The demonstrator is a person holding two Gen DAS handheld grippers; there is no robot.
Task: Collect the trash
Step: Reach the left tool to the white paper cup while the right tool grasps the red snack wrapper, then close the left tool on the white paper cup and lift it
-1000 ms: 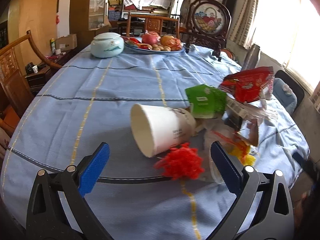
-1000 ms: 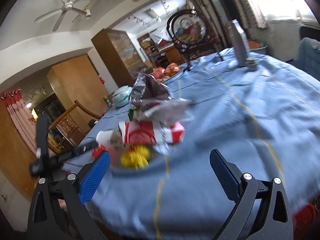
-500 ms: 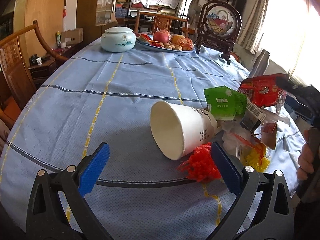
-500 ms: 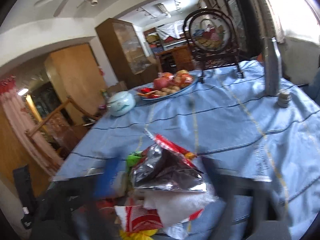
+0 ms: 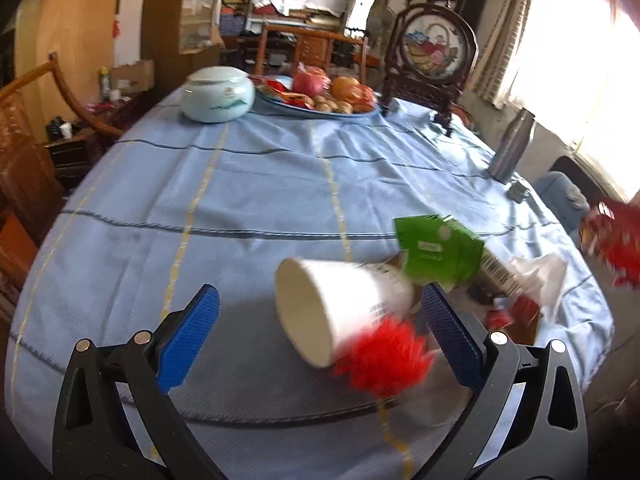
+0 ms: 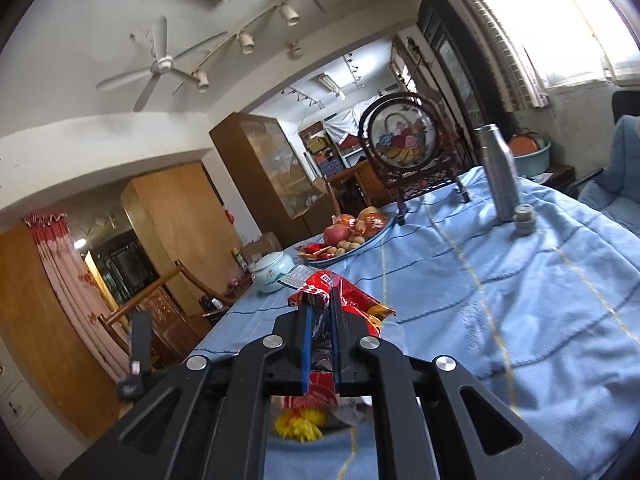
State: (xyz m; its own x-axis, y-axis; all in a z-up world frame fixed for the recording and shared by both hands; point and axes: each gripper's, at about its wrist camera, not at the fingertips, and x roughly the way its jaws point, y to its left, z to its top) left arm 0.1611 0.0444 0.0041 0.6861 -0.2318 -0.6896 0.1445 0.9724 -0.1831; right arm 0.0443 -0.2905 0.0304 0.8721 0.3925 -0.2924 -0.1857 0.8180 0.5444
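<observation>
Trash lies piled on the blue tablecloth (image 5: 248, 184): a white paper cup (image 5: 340, 312) on its side, a red pom-pom (image 5: 384, 360), a green packet (image 5: 436, 252) and a clear wrapper (image 5: 536, 276). My left gripper (image 5: 320, 296) is open just above the cloth, its blue pads on either side of the cup's mouth without touching it. My right gripper (image 6: 320, 304) is closing, its pads pressing on a red foil snack bag (image 6: 352, 300) held above the table. In the left wrist view that red bag (image 5: 616, 244) shows blurred at the right edge. A yellow pom-pom (image 6: 298, 424) lies below the right gripper.
At the table's far end stand a pale ceramic jar (image 5: 218, 94), a fruit plate (image 5: 320, 100) and a round framed embroidery (image 5: 436, 52). A steel bottle (image 5: 512, 148) with its cap (image 5: 520, 192) is on the right. A wooden chair (image 5: 24, 140) stands at the left.
My right gripper went from wide open to shut on the red bag and lifted it off the pile. My left gripper moved closer to the cup.
</observation>
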